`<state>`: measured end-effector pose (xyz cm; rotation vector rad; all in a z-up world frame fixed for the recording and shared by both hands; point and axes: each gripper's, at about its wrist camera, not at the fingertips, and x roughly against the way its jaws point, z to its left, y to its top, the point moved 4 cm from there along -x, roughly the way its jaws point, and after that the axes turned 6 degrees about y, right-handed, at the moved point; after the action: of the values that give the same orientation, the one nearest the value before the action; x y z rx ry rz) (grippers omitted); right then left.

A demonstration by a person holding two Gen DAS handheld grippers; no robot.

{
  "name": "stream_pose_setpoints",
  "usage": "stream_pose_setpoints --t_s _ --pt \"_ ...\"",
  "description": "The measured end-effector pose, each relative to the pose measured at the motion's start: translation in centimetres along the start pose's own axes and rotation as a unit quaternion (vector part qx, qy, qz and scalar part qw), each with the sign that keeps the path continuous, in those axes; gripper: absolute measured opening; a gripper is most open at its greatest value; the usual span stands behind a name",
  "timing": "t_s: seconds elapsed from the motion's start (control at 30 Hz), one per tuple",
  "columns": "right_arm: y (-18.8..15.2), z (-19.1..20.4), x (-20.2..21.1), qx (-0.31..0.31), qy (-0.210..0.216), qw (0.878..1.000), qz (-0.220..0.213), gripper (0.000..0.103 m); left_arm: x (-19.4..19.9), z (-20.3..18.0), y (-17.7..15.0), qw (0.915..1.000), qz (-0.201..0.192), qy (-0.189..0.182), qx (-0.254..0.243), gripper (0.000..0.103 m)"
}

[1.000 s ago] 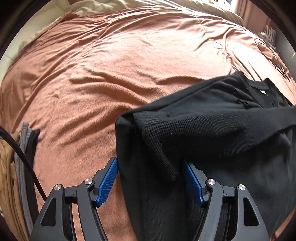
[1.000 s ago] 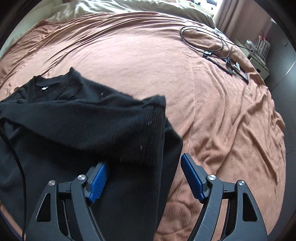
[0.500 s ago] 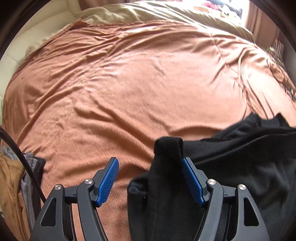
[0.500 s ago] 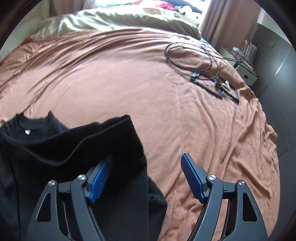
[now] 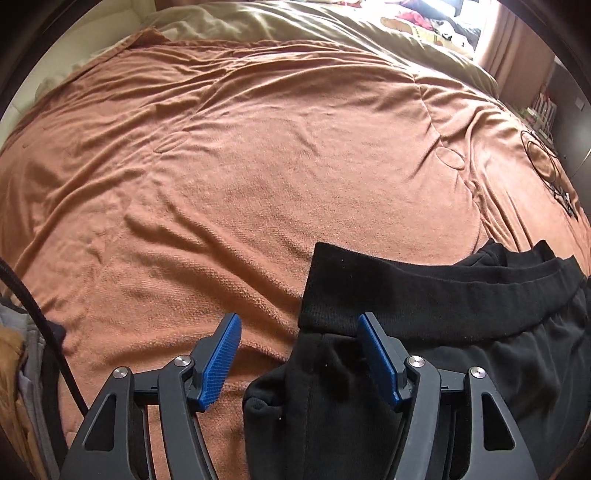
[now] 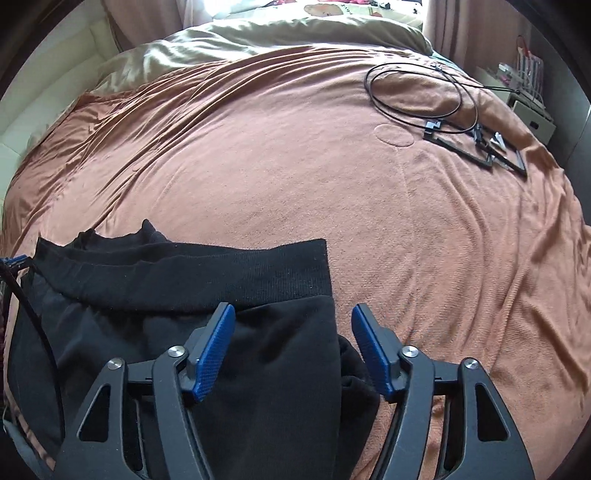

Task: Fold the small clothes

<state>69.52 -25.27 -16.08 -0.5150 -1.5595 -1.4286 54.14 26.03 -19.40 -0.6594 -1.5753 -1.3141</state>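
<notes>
Surface: bed with a rust-brown blanket (image 5: 258, 177), soft napped weave, shallow wrinkles all over; beige duvet (image 5: 295, 26) bunched at the far edge.

Left view, sweater: black sweater (image 5: 461, 332) on the near right part of the blanket, bottom ribbed band (image 5: 406, 291) brought up and lying across the body, collar just beyond it.
Left view, gripper: left gripper (image 5: 299, 356) part open, jaws have just been closing a little. Corner of the ribbed band and the side edge sit between the blue pads; right pad sits against or over the cloth, left pad (image 5: 219, 363) clear over bare blanket. Not clamped.
Left view, extras: stack of folded clothes (image 5: 22, 369) at the near left edge of the blanket, tan and grey, well apart from the sweater.

Right view, sweater: same sweater (image 6: 147, 332) on the near left of the blanket, band (image 6: 221, 273) flat, corner square.
Right view, gripper: right gripper (image 6: 293, 350) part open, jaws just been closing. Sweater's edge fills the gap from the left pad to past midway; right pad (image 6: 373, 354) clear of it. No grip.
Right view, extras: black cable loop (image 6: 417, 88) and small black frame (image 6: 476, 147) far right on the blanket, well apart.

Progress: my read, sleeves in and hem-to-collar fold laid down. Left: maybe one more fold or a tidy, then onto the stack.
Material: thick knit, ribbed band stiffer than the body, matte, holds a fold; picks up lint specks.
</notes>
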Motion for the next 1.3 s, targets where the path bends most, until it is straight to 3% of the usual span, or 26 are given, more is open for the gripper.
stream_pose_setpoints --t_s 0.07,0.2,0.27,0.4,0.47,0.57,0.63,0.77,0.83,1.0,1.3 --pt "1.0 -0.7 -0.8 -0.006 0.009 1.0 0.01 0.048 -0.9 -0.3 0.3 0.9999 0.006 -0.012 0.003 0.058" --pt "2.1 -1.7 -2.4 -0.025 0.025 0.999 0.017 0.045 -2.0 -0.9 0.8 0.9996 0.011 -0.026 0.005 0.053" --pt "2.6 -2.3 -3.3 -0.038 0.037 0.998 0.019 0.043 -2.2 -1.3 1.0 0.9994 0.008 -0.034 0.002 0.039" --pt "2.9 -3.0 -4.3 -0.051 0.051 0.997 0.02 0.036 -2.8 -1.8 1.1 0.9993 0.009 -0.035 -0.004 0.029" --pt "3.2 -3.1 -4.7 -0.055 0.057 0.997 0.018 0.032 -2.8 -1.7 1.2 0.9995 0.006 -0.032 -0.003 0.018" --pt "3.5 -3.6 -5.1 -0.063 0.062 0.996 0.017 0.02 -2.4 -1.5 1.5 0.9996 -0.006 -0.027 -0.006 0.007" --pt "3.9 -3.6 -5.1 -0.064 0.062 0.996 0.012 0.006 -1.5 -1.4 1.8 0.9994 -0.023 -0.023 -0.006 0.005" --pt "4.1 -3.0 -3.0 -0.054 0.052 0.997 -0.031 0.004 2.0 -1.0 2.6 0.996 -0.087 -0.023 -0.003 0.005" --pt "4.3 -3.1 -1.6 -0.052 0.044 0.996 -0.054 0.004 3.1 -0.7 3.0 0.9949 -0.099 -0.019 0.004 0.005" --pt "3.7 -4.0 -0.3 -0.078 0.032 0.993 -0.081 0.003 2.4 -0.1 3.5 0.9959 -0.087 -0.011 0.02 0.005" --pt "2.7 -2.8 -4.3 -0.07 -0.008 0.997 -0.014 0.006 -2.6 -0.8 2.4 0.9993 -0.005 -0.018 0.031 0.006"
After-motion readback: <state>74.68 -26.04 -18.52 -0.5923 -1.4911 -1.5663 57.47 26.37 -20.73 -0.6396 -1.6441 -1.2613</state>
